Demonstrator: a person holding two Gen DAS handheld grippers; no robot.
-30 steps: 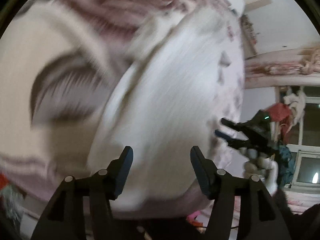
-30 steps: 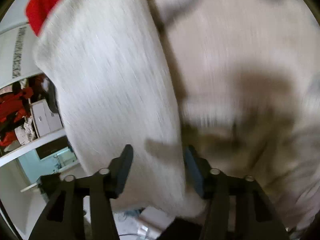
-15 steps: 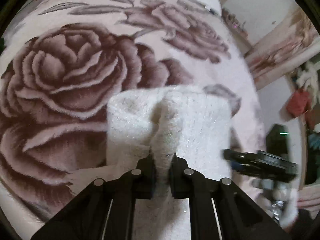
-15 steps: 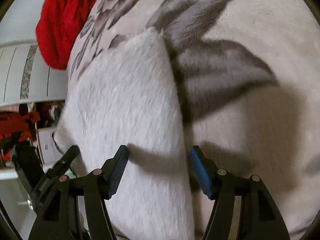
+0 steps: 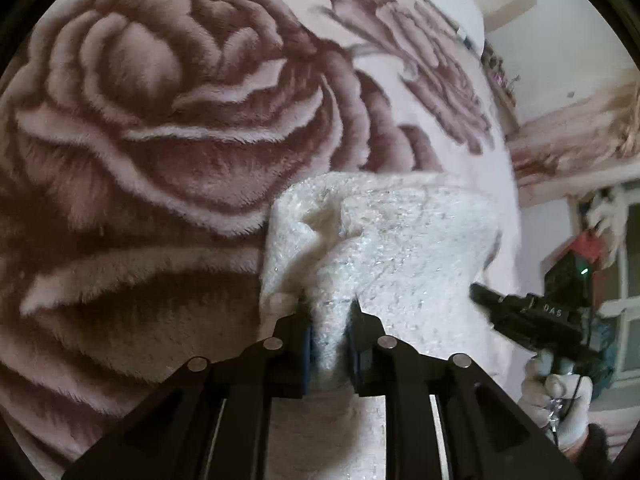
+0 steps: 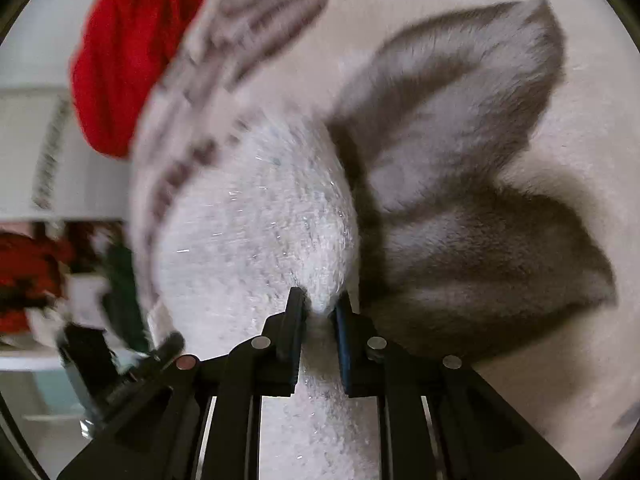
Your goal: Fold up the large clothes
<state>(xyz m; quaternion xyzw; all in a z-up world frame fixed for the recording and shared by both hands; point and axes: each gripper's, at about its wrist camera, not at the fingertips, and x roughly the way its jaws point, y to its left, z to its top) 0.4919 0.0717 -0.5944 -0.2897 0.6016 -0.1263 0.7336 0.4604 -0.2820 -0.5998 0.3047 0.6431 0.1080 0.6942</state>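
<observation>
We count one fluffy white garment (image 5: 392,236), bunched up on one rose-print blanket (image 5: 160,152). On that blanket we count one big full rose (image 5: 168,92) in the left view and two grey-brown leaves (image 6: 460,120) in the right view. Two hand-held grippers total: left hand-held gripper (image 5: 329,320) and right hand-held gripper (image 6: 318,312), two fingers each. One gloved hand (image 5: 560,404) showing. One red cloth heap (image 6: 120,60) at the blanket's far edge.
</observation>
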